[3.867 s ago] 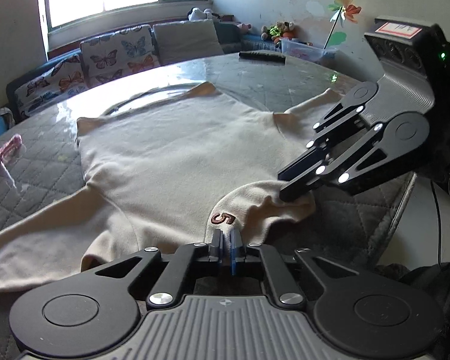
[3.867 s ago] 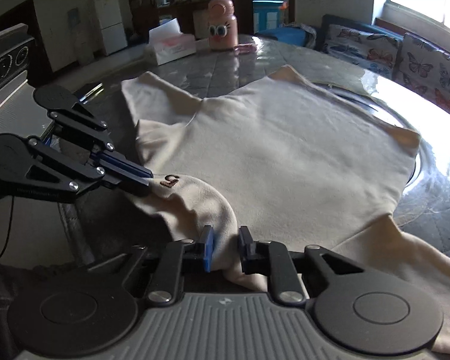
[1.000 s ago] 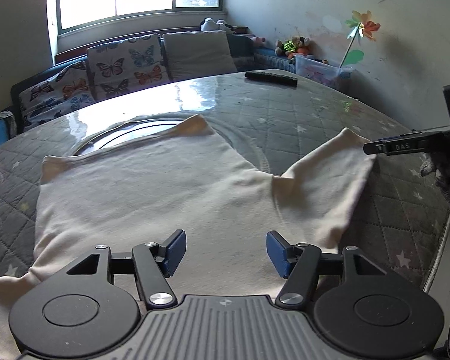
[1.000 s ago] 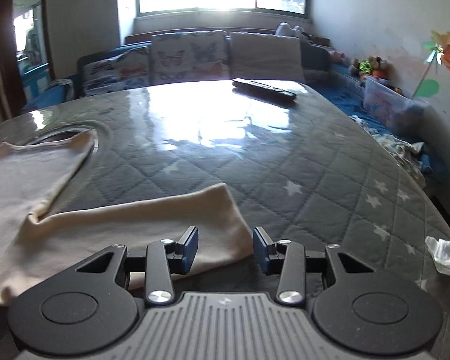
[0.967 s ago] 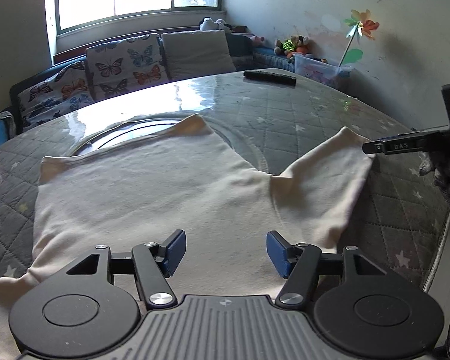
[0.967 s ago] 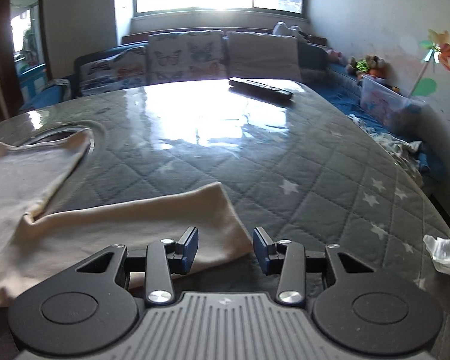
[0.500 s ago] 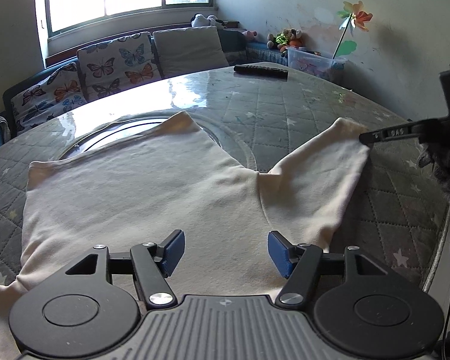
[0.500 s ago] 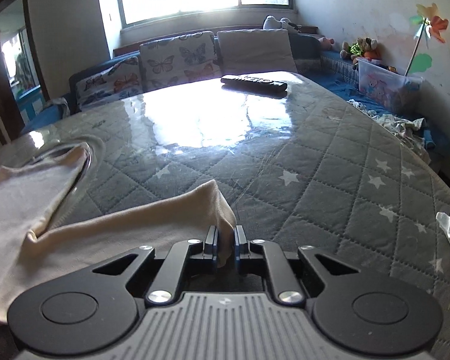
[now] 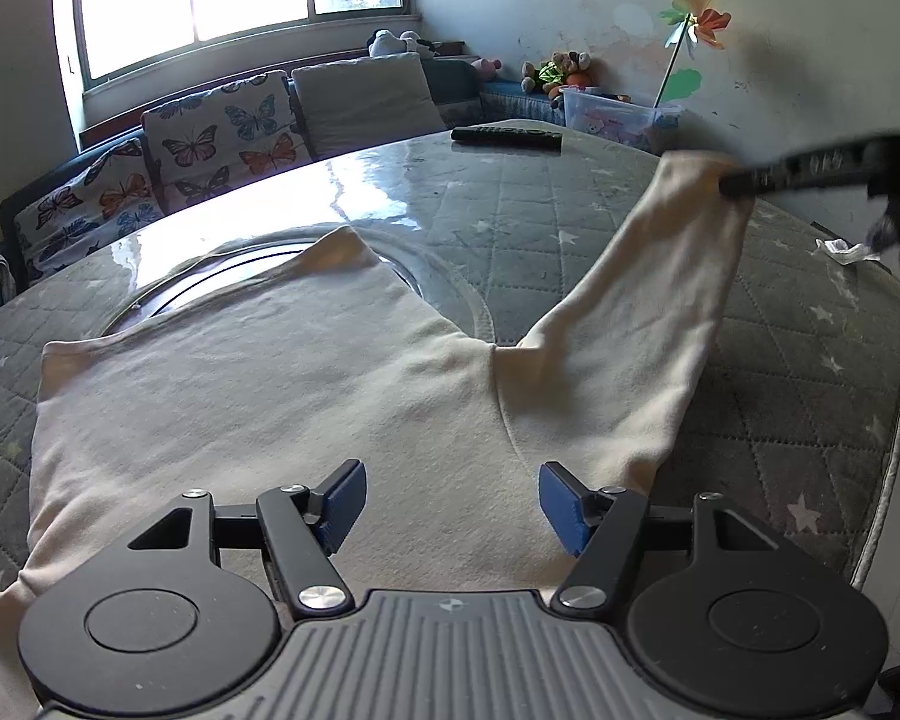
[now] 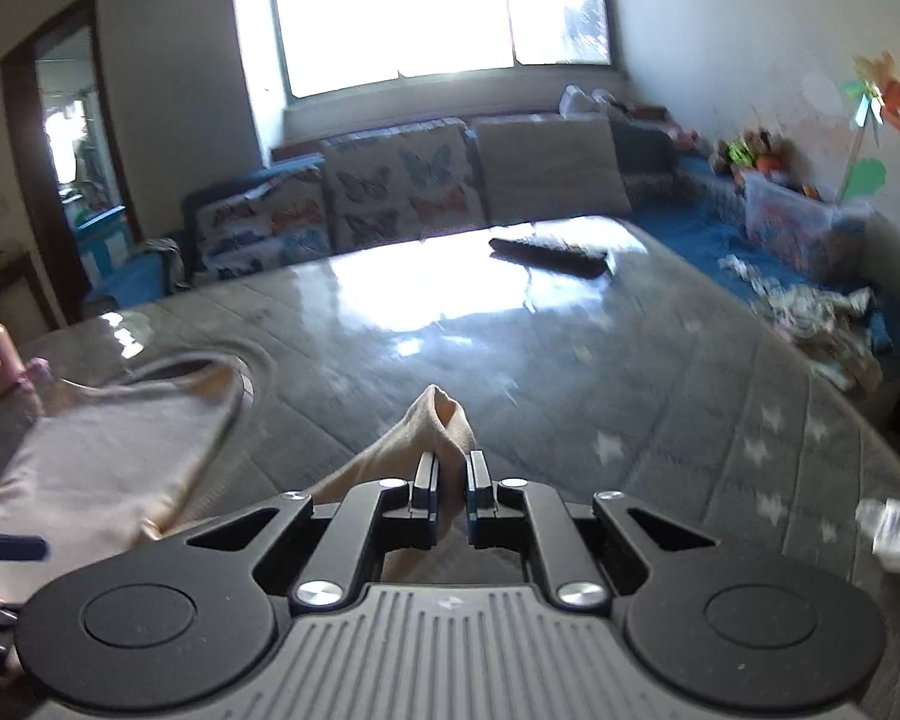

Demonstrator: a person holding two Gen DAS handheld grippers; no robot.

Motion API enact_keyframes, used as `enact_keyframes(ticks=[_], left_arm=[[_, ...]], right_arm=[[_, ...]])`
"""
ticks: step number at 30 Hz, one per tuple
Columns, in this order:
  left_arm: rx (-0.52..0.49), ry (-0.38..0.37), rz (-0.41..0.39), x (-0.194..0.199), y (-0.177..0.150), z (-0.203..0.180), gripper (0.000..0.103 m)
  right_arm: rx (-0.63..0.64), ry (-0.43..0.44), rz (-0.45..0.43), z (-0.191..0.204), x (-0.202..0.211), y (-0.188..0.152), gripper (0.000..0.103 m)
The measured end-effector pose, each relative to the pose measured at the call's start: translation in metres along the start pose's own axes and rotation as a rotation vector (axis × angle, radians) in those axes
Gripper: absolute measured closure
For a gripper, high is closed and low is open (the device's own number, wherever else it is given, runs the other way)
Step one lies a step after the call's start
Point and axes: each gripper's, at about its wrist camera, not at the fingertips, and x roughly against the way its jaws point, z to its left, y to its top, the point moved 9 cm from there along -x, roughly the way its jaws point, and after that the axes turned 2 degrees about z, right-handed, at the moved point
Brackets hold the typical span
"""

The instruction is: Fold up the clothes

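Pinching one cream long-sleeved cotton top by its sleeve cuff in my right hand-held gripper, raised off grey quilted bench, my left hand-held gripper spread wide above its body, gripping nothing.

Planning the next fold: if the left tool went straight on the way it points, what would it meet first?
Probably the cream shirt lying flat on the table: the open left tool points down over its body, nothing between. Exact depth is unclear.
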Motion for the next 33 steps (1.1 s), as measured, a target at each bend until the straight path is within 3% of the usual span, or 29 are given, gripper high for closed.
enact_keyframes(ticks=[8,16,24,29,33], left_arm=[[-0.024,-0.002,-0.016,0.001,-0.003,-0.004,0.036],[0.074,0.082,-0.1,0.049,-0.011,0.05,0.032],[0.209,0.215,-0.139,0.096,-0.045,0.115,0.032],[0.264,0.255,-0.133,0.107,-0.062,0.133,0.032],[0.285,0.265,-0.129,0.113,-0.07,0.14,0.032]], right_arm=[[0.082,0.15,-0.05,0.067,0.039,0.043,0.096],[0.25,0.362,-0.065,0.178,0.058,0.067,0.096],[0.416,0.532,0.023,0.287,0.037,0.037,0.096],[0.481,0.598,0.108,0.328,0.015,-0.001,0.095],[0.497,0.623,0.173,0.341,0.003,-0.021,0.087]])
